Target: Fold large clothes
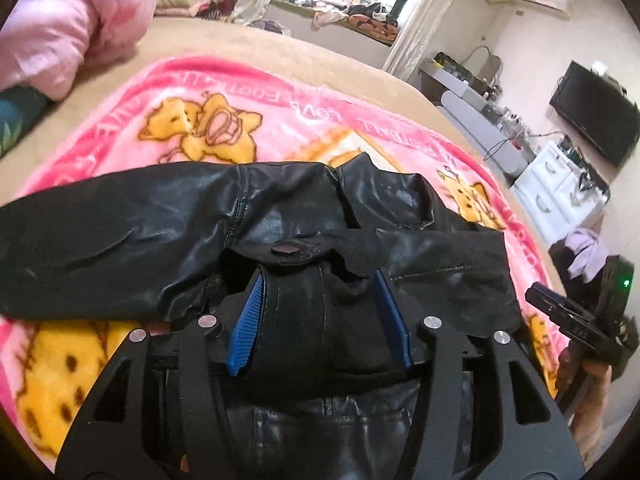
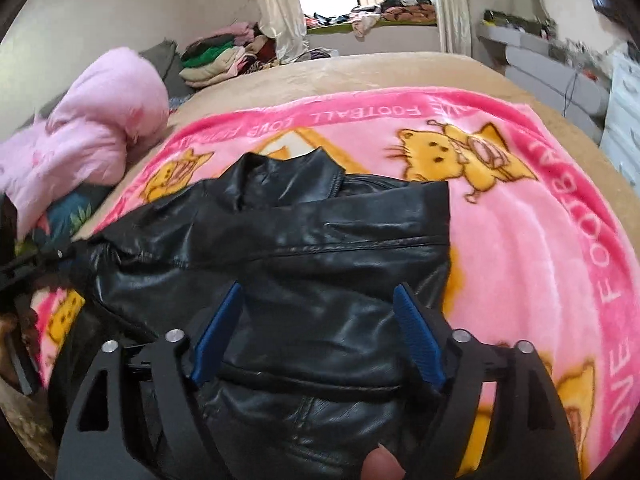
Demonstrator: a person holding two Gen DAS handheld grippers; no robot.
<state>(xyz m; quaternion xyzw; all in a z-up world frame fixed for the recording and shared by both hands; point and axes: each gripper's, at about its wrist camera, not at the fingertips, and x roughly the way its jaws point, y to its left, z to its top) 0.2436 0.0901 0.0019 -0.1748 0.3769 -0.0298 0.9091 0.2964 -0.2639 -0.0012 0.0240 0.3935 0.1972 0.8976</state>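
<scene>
- Plainly, in the left wrist view, the left gripper (image 1: 318, 280) is seen with its blue pads (image 1: 245, 330) apart; a fold of the black leather jacket (image 1: 160, 216) bulges between them, and whether the pads press on it cannot be told.
- The jacket is spread on the pink cartoon blanket (image 1: 304, 120), one sleeve reaching toward 9 o'clock.
- At 3 o'clock the right gripper (image 1: 560, 312) is seen, held in a hand (image 1: 592, 380).
- A pink quilt (image 1: 76, 28) is heaped at 10 o'clock.
- In the right wrist view, the right gripper (image 2: 318, 294) is held wide apart above the jacket (image 2: 312, 240), clamped on nothing.
- The jacket's collar is pointed to 12 o'clock.
- The blanket (image 2: 520, 240) is laid on a beige bed (image 2: 360, 70).
</scene>
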